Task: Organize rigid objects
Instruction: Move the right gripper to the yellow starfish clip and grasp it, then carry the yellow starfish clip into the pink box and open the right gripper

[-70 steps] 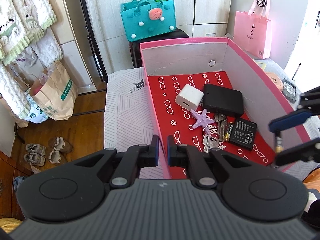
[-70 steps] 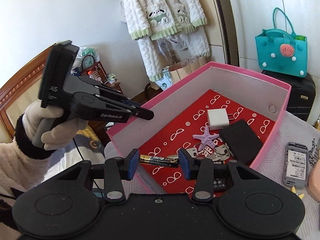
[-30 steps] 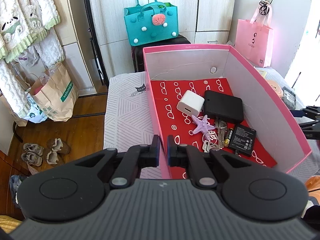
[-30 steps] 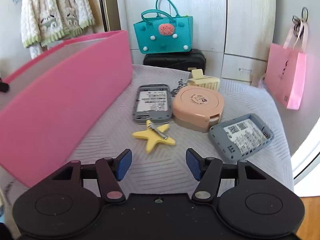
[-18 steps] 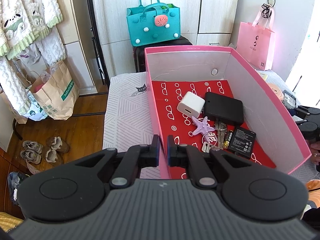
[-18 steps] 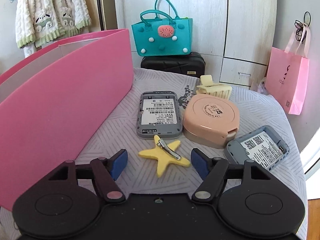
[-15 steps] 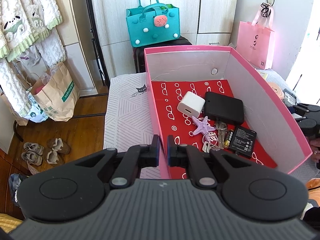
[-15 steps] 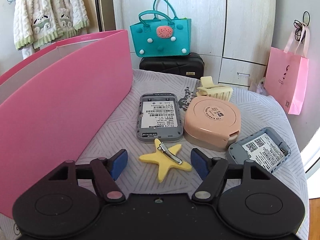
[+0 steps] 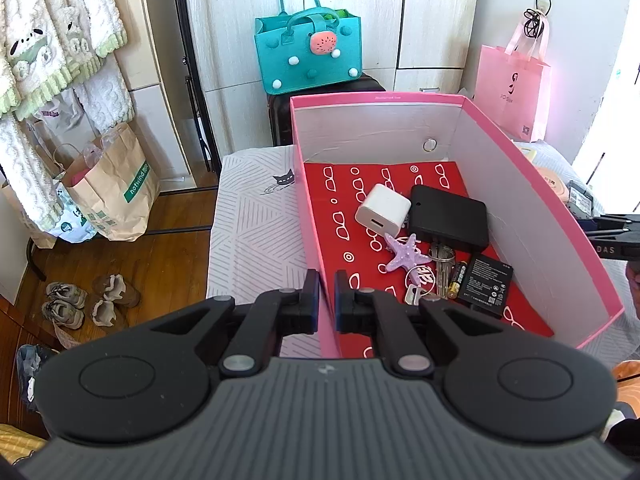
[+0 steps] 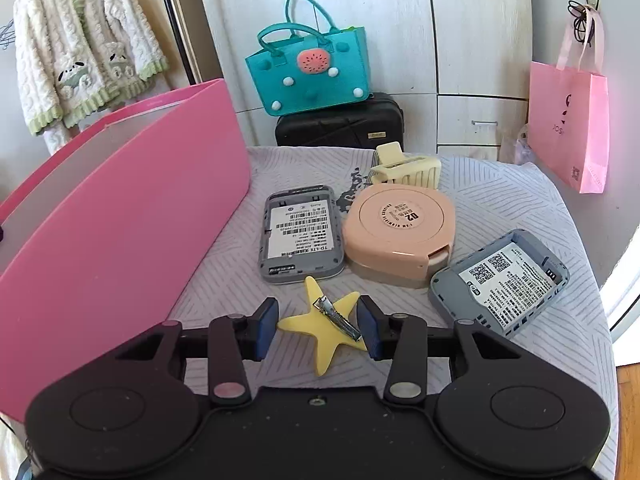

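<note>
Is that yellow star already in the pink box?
Out. The yellow star clip lies on the striped cloth beside the pink box, between the right gripper pads.

Pale wardrobe doors (image 9: 432, 12) stand behind; wooden floor (image 9: 160, 248) lies left.

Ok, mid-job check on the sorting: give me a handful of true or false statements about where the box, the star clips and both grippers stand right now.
1. The left gripper is clamped on the near wall of the pink box. True.
2. The yellow star clip lies inside the box. False: it lies on the striped cloth outside, between the right gripper's fingers.
3. The right gripper has lifted the yellow star clip. False: its jaws have just been closing around the clip, which lies flat on the cloth.
4. A purple starfish lies in the box beside the white charger. True.
5. The round peach case sits in the box. False: it sits on the cloth, between two grey devices.
</note>
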